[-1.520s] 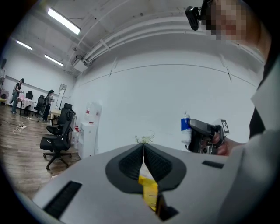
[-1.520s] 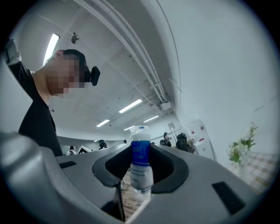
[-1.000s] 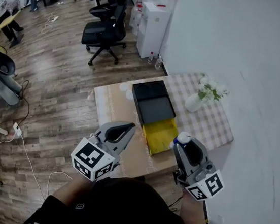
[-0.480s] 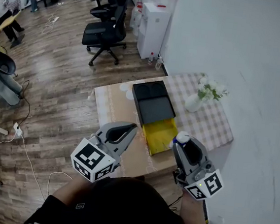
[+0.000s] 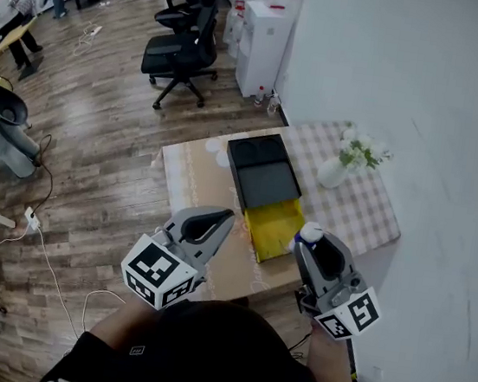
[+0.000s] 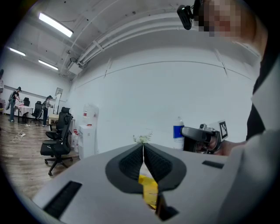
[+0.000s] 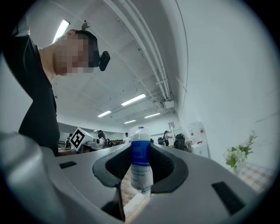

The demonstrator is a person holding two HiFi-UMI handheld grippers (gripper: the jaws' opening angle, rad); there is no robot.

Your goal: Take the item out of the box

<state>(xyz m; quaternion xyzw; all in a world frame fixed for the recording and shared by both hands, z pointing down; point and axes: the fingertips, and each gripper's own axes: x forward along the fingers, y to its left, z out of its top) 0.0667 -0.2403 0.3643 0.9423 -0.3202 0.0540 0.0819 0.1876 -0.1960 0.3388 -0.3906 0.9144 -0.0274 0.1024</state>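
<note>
Fingers of the right gripper are being clenched round a blue-labelled plastic bottle, probably best carried upright, while the left gripper's are being pressed together, empty.

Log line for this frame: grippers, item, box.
left gripper: shut, empty | right gripper: shut on bottle | box: open on table | bottle: out of box
</note>
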